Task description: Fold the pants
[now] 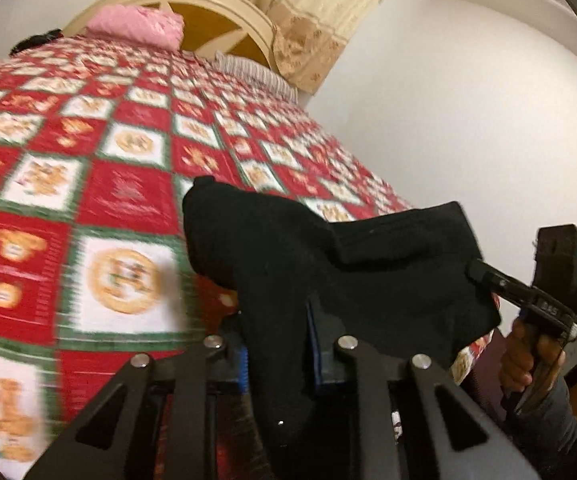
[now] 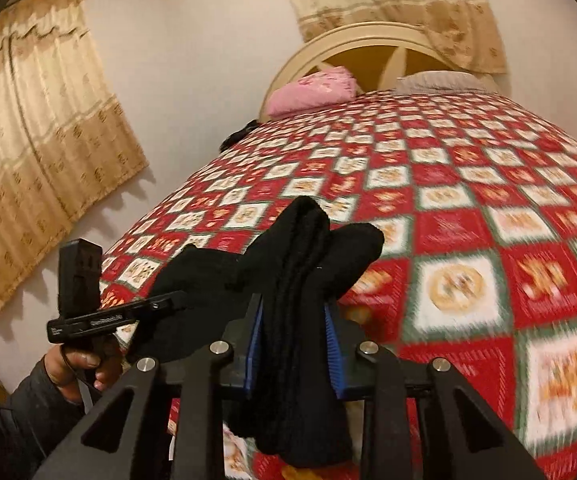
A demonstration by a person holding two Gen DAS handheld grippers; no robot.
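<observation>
Both jaws pinch black pants (image 1: 288, 248) (bunched) above quilted bed (image 1: 88, 140).

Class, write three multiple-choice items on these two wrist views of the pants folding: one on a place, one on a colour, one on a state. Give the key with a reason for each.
1. Where is the pink pillow?
A. At the headboard end of the bed
B. On the floor
C. Between the fingers

2. What colour are the pants?
A. Pink
B. Black
C. Cream

3. How does the right gripper stand?
A. Wide open, nothing in it
B. Lying on the quilt
C. Closed on the pants

Key: A, the pillow lies against the curved headboard; B, the cloth is black in both views; C, the blue-padded fingers press a bunch of the black cloth, as the left gripper does at the other end.
</observation>
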